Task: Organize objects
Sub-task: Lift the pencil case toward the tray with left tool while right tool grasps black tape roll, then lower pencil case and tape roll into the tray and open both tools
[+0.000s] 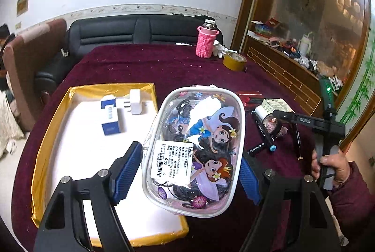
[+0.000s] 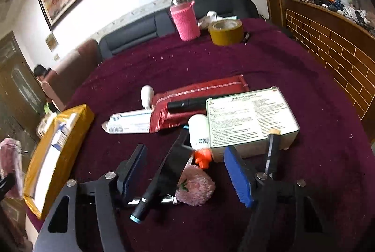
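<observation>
Left gripper (image 1: 191, 167): pointed downward over the near right corner of the tray; its blue pads are pressed against the two sides of the pouch, which is held clear of the table.
Pouch (image 1: 196, 141): clear plastic with white piping, printed with cartoon fairies and flowers; dark hair ties are seen inside. A white barcode sticker reading "Lenle" and "6.00" is stuck on its face.
Tray (image 1: 46, 134): gold-rimmed, white inside, set on the left of the maroon tablecloth (image 1: 145, 64); a blue-and-white box (image 1: 110, 118) and a white plug (image 1: 137, 102) are kept at its far end.
Right gripper (image 2: 185, 170): angled down at the clutter on the right; its jaws are parted around a black marker (image 2: 164, 179) with a blue cap, and no pad contact can be made out.
Right hand (image 1: 332, 165): wrapped round the gripper handle, in a maroon sleeve.
Nearby items: a pink pompom (image 2: 195, 185), a white bottle (image 2: 200, 134) with an orange cap, and a printed white box (image 2: 250, 120) whose text cannot be read.
Far edge: a pink-sleeved flask (image 1: 207, 42) and a roll of yellow tape (image 1: 234, 61).
</observation>
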Demonstrator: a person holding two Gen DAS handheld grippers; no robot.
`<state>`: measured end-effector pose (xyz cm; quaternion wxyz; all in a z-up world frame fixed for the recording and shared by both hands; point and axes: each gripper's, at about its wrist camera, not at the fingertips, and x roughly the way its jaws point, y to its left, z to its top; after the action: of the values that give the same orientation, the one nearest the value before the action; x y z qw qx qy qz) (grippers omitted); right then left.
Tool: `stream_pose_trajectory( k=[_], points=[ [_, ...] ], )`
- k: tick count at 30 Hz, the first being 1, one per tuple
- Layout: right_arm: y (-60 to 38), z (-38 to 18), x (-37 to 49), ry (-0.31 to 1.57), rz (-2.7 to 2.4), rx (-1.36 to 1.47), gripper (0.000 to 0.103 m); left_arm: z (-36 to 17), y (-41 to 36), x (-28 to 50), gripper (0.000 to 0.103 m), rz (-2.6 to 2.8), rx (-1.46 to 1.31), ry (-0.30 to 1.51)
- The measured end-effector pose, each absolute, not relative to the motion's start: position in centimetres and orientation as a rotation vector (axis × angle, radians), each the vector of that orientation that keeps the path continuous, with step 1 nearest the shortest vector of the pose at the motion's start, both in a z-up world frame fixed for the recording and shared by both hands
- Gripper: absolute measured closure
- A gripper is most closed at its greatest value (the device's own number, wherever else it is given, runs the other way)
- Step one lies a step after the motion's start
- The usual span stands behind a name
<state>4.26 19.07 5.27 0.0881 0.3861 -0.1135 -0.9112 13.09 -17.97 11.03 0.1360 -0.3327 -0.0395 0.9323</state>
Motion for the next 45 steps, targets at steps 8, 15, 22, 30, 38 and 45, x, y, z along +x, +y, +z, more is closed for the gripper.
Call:
stream_pose_trajectory(
  k=[8,15,22,30,38,45],
  points=[
    [17.7,4.8,4.9,-0.323,-2.664,1.195,0.084,10.7,-19.9,14.7,0.026,2.730,-0.932,-0.185],
    [17.9,7.0,6.2,-0.478,-2.572,1.128,0.084,10.7,-22.4,15.5,0.026,2.776,-0.931,-0.244],
    [12.9,11.4,5.0,-0.527,-2.387,1.046,0.083,11.7,-25.7,13.1,0.026,2.874,-1.063,-0.088],
    [-1.3,11.8,0.3,-0.445,-2.138,1.061,0.083,9.2,-31.4,5.1,0.026,2.870,-1.265,-0.244],
    [-10.3,7.8,-4.6,-0.409,-2.074,1.189,0.083,5.1,-33.7,-1.1,0.026,2.834,-1.449,-0.303],
    [-16.0,6.4,-9.5,-0.393,-2.052,1.270,0.082,4.5,-33.1,-2.7,0.026,2.878,-1.457,-0.241]
  ],
)
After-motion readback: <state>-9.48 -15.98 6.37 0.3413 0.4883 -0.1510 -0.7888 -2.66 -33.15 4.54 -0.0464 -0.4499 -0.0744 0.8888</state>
